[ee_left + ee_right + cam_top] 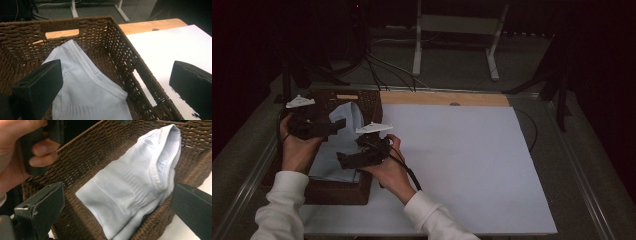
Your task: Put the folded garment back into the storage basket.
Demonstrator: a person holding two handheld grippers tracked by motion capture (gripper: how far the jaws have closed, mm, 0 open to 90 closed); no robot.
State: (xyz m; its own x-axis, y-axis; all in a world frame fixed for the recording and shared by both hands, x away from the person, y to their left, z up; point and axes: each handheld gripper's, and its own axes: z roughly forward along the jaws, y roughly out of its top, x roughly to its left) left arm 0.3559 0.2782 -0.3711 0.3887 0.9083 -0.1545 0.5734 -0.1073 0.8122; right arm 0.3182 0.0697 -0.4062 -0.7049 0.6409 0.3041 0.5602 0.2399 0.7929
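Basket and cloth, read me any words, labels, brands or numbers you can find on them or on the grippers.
None: no readable text anywhere.
Cloth: plain pale blue, stitching only, no label showing.
Basket: bare brown wicker.
Left gripper and right gripper: black jaws wide open, unmarked.
White board: blank.

a white sheet [462,165] covers most of the table [447,98], leaving a strip of bare wood along the far edge with a small dark round spot [455,104] on it. beyond the table, a white metal frame [457,30] stands on the grey floor [452,70], with dark cables [382,70] trailing across the floor to its left. a thin dark cable [532,132] curves off the right edge of the white sheet; surroundings are dim, dark stand legs [557,80] at far right.
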